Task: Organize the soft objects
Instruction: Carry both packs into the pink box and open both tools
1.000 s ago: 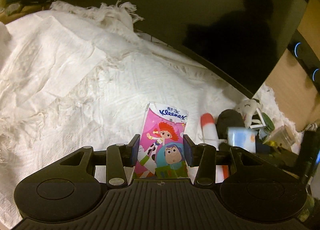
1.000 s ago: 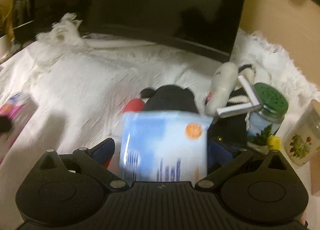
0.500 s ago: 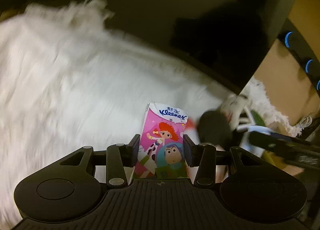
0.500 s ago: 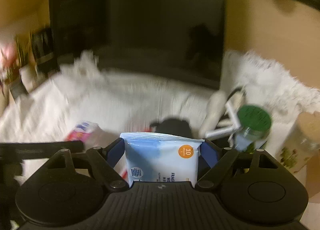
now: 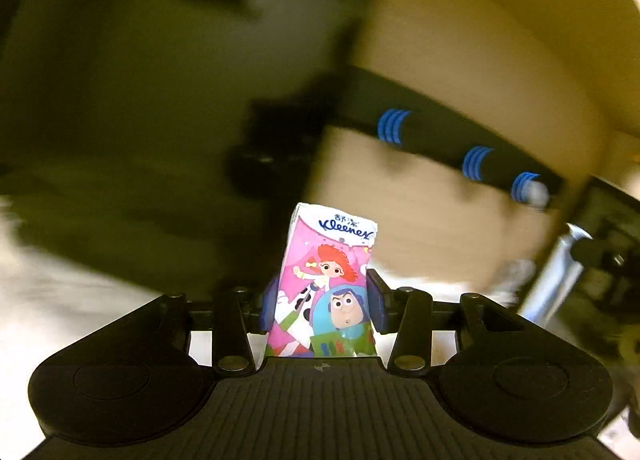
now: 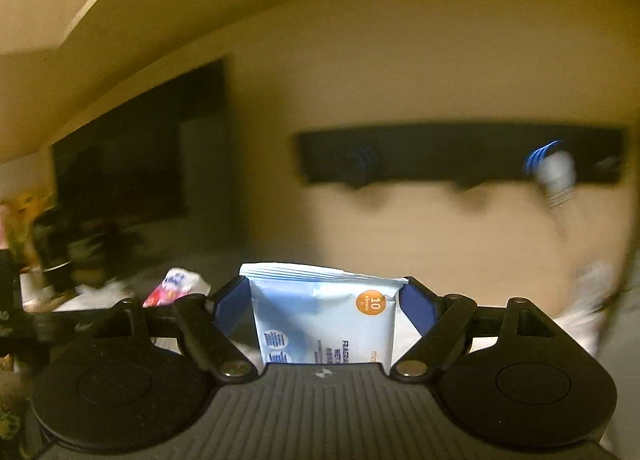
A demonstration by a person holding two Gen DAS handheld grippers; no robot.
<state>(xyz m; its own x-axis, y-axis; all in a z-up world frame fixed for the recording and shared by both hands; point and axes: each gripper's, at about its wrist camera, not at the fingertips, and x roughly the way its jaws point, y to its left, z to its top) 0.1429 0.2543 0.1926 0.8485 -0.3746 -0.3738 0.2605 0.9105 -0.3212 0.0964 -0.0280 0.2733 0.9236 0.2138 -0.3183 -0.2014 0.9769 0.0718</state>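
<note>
Grippers (image 5: pixel 322 302) (image 6: pixel 324 304) near level, jaws clamping packs

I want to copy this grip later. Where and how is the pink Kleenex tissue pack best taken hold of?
Grip the Kleenex tissue pack across its two narrow long edges, near its lower half, as the left gripper holds it now. Come from its bottom end, with the printed flat face up. The pack is flat and soft, so the fingers press on the thin edges, and the top end sticks out free.

Count: 1 Kleenex tissue pack (image 5: pixel 326 284), 1 wet-wipe pack (image 6: pixel 326 320), 2 hand-held grippers, 1 black wall bar (image 6: pixel 460 157) above the wipes.
</note>
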